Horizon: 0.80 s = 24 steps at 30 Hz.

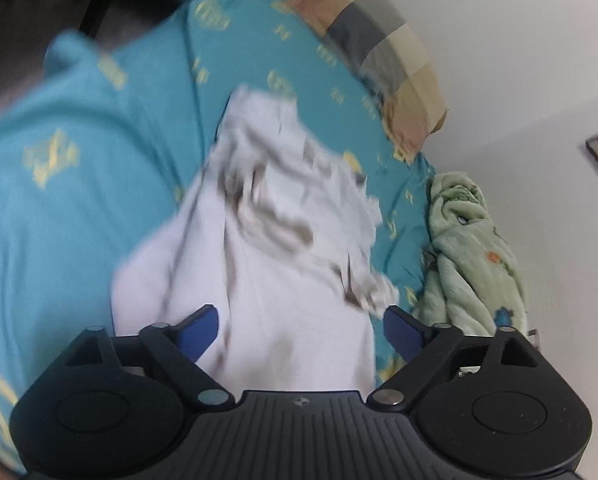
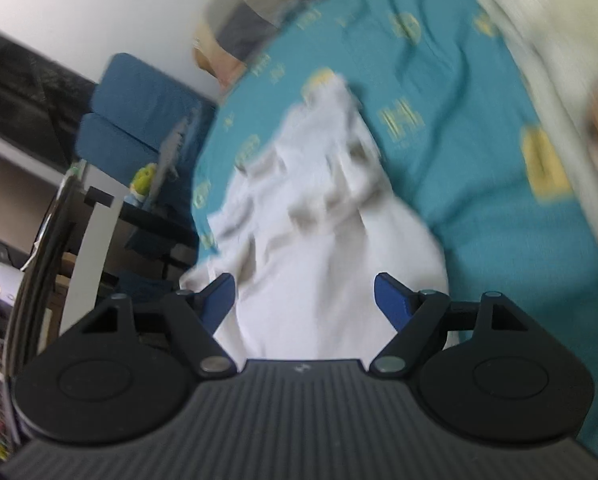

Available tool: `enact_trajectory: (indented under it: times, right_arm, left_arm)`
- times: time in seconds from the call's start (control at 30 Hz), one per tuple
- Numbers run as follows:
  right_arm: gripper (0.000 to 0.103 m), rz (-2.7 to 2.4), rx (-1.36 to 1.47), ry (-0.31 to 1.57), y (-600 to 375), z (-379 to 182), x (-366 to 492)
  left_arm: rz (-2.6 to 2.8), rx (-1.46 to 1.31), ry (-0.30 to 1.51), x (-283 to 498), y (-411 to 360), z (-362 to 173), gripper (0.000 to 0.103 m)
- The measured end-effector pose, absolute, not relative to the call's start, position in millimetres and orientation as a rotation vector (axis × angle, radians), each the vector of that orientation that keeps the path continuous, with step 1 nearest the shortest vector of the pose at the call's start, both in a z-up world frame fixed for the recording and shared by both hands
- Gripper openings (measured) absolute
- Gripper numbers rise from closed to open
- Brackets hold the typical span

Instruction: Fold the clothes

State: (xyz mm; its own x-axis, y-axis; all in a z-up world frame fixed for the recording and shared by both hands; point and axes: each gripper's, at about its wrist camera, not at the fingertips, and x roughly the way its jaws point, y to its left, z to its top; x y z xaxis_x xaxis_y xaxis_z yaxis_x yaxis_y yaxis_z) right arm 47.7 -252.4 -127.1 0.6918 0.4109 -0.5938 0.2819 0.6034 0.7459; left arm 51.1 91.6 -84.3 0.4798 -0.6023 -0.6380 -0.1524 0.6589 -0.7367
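With both grippers' fingers (image 1: 201, 330) (image 2: 393, 300) released, the crumpled white garment (image 1: 283, 240) (image 2: 319, 208) at frame centre risks setting in creases on the bed (image 1: 59, 208).

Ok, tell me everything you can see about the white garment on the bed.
The white garment is a soft, thin-looking cloth with blurred grey-brown markings across its far half. It lies crumpled and bunched, not yet neatly folded, on the teal bedsheet. Its plain near end reaches between the open fingers of the left tool and the right tool; neither grips it. Motion blur hides finer detail.
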Motion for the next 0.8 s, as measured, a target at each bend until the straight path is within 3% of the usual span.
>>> enact_trajectory:
  times: [0.17, 0.37, 0.43, 0.7, 0.8]
  right_arm:
    - [0.079, 0.064, 1.219, 0.961, -238.6, -162.7, 24.6]
    - [0.079, 0.041, 1.362, 1.019, -225.0, -197.9, 27.7]
    - [0.079, 0.004, 1.382, 0.997, -228.0, -202.6, 30.9]
    - [0.078, -0.1, 1.423, 0.881, -247.0, -203.2, 27.0]
    - [0.068, -0.118, 1.378, 0.881, -248.7, -201.7, 27.4]
  left_arm:
    - [-0.311, -0.988, 1.22, 31.6, 76.6, -128.0, 0.094]
    - [-0.232, -1.122, 1.17, 41.3, 89.9, -154.8, 0.094]
    - [-0.187, -1.156, 1.159, 43.3, 95.3, -163.0, 0.083]
    - [-0.069, -1.244, 1.087, 41.8, 112.7, -177.6, 0.064]
    - [-0.034, -1.244, 1.092, 40.6, 116.2, -180.6, 0.047]
